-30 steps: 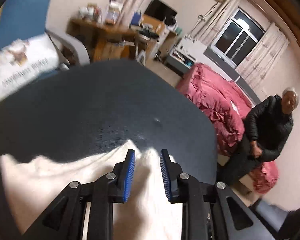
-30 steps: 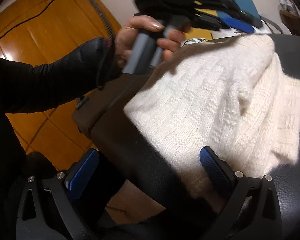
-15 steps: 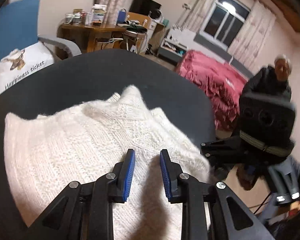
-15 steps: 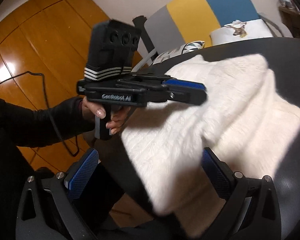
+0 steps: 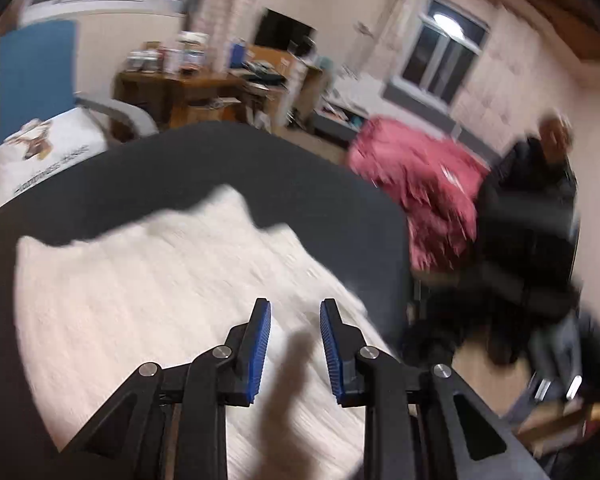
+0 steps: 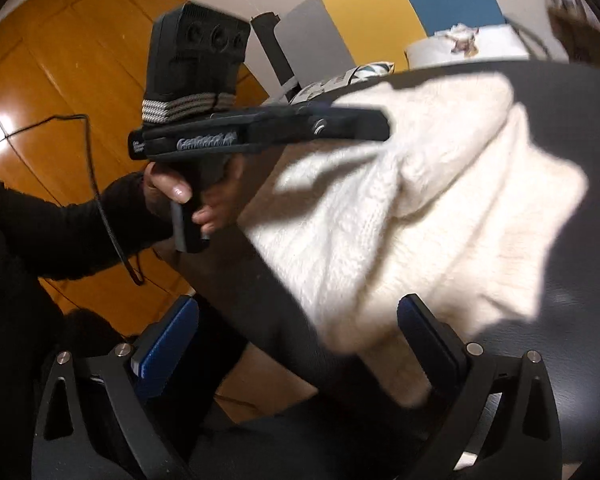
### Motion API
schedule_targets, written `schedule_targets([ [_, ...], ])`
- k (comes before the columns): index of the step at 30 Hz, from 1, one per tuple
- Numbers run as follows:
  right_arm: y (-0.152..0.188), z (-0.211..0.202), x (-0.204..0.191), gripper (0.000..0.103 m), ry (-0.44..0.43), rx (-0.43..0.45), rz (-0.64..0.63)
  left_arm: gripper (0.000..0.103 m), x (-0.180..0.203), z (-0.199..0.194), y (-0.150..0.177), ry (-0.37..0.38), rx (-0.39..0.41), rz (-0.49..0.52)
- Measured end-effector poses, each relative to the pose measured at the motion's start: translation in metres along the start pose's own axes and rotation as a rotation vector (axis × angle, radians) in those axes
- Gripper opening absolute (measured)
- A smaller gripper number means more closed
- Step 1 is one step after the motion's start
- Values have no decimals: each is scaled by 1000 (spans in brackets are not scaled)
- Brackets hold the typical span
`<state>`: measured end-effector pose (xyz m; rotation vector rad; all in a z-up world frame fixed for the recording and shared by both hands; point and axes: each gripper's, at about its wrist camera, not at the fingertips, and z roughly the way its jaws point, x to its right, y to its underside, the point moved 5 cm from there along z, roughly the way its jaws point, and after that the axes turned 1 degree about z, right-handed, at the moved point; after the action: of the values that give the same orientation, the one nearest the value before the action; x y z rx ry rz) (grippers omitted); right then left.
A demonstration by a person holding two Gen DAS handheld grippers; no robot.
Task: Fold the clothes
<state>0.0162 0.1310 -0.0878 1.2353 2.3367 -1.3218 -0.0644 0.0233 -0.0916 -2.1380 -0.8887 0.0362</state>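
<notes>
Item: white knit sweater (image 6: 412,208), folded, lying on a dark round table (image 5: 220,168), reaching its near edge.

Left gripper (image 5: 295,352): blue pads (image 5: 260,348) a narrow gap apart, nothing between them, above the sweater; contact cannot be told.

Right gripper (image 6: 296,344): fingers spread wide, empty, straddling the table edge and the sweater's near corner.

Left hand (image 6: 188,196): wrapped round the left gripper's grip, black sleeve.

Writing: lettering on the left gripper's side and on a white printed cushion (image 5: 44,156), both blurred, unreadable.

Chunky cream knit sweater (image 6: 420,216), matt dark tabletop (image 5: 220,172), glossy wood floor (image 6: 52,92)
</notes>
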Motion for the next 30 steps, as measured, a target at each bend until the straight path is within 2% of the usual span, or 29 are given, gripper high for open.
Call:
schedule_targets([
  [3,-25,-21,-15,101,35,50,-72,25,17,27,18,25,-64,18],
  [6,-60,-31,-18,101,6,107,-113,25,24,40,29,7,-30,43],
  [8,-83,-22,-13,102,-86,135,-100,25,19,36,31,44,-7,-11],
  [10,-104,-15,10,102,-201,166,-39,25,16,29,31,57,6,-33],
  [13,-130,6,50,102,-271,170,76,25,16,9,28,76,42,-51],
  [14,-136,18,67,102,-240,148,118,25,15,0,26,87,60,-59],
  [16,-134,49,107,102,-80,62,204,25,0,-15,21,72,120,-103],
  [17,-126,62,123,101,-11,14,230,25,-10,-16,22,60,123,-137],
  [18,-121,68,127,101,10,15,214,25,-21,-12,26,47,105,-177],
  [20,-115,65,120,101,27,45,142,24,-37,-6,35,40,80,-238],
  [23,-118,56,115,101,34,12,152,25,-29,-10,36,39,83,-200],
  [26,-135,38,101,102,5,52,147,26,-38,-31,24,29,161,-237],
  [28,-148,33,81,102,-77,78,122,26,-48,-42,21,-7,212,-267],
  [30,-148,39,70,102,-49,50,80,26,-59,-42,30,-30,212,-326],
])
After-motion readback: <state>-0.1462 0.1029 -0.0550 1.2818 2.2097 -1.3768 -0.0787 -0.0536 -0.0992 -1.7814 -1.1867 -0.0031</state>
